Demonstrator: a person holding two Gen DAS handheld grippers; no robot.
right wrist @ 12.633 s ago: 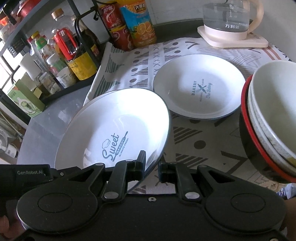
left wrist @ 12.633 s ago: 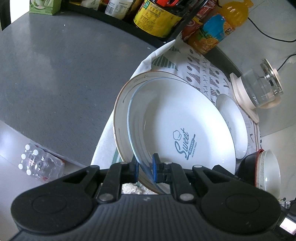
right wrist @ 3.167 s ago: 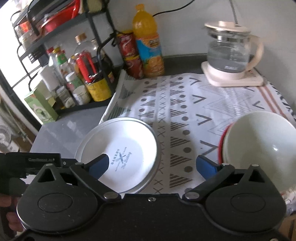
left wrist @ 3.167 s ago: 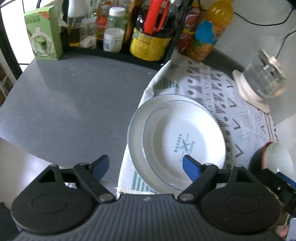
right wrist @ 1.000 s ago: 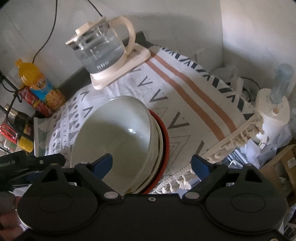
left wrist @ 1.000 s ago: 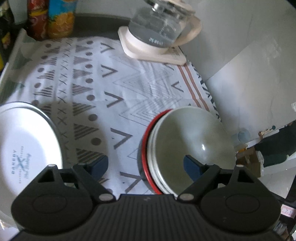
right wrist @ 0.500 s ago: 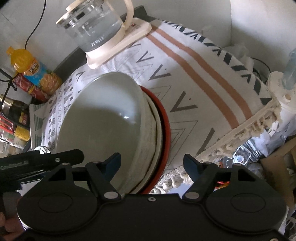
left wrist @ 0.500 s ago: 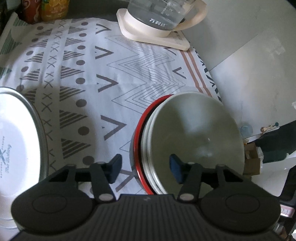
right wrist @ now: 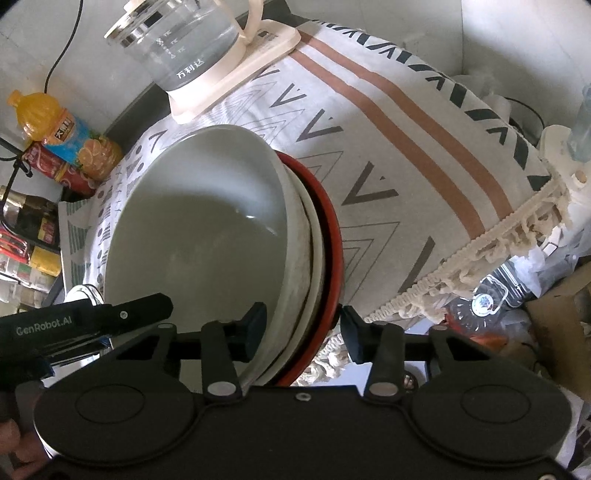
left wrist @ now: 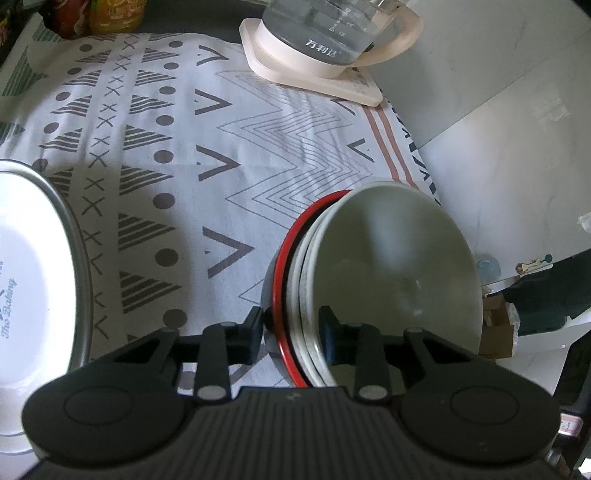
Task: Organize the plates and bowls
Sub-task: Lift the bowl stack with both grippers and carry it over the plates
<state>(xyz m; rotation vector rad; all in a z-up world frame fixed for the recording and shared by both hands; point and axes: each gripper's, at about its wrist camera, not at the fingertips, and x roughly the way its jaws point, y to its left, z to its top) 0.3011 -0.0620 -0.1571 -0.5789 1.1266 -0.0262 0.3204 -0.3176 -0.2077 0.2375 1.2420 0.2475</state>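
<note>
- Red-rimmed bowl [left wrist: 282, 280] at the bottom, pale bowls nested inside it: the bowl stack [left wrist: 369, 273] sits on the patterned cloth [left wrist: 229, 155] at the right end of the table, near its edge, with the kettle [left wrist: 325, 33] beyond it at the far side.
- Left hand-held gripper [left wrist: 291, 332] comes at the stack's left wall, angled steeply down. Its jaws have just been closing and now stand narrow, straddling the nested rims: one finger outside the dark outer wall, the other inside the top bowl. Whether the pads press yet, I cannot tell.
- Right hand-held gripper [right wrist: 303, 332] mirrors it on the stack's right wall. Its jaws have just been closing too, with the rims between them: inner finger inside the top bowl [right wrist: 207, 229], outer finger just beside the red rim. A sliver of gap seems to show on the outer side, so I'd call this one not quite seated.
- Key relation: the stack lies between the two grippers, one on each opposite wall, both equally near. A round stack has no long axis; the line that matters runs rim to rim, left to right.
- Plates [left wrist: 33, 280] lie stacked well apart to the left on the same cloth.
- My read: a two-handed lift comes next, and an uneven pinch could tip the stack.
</note>
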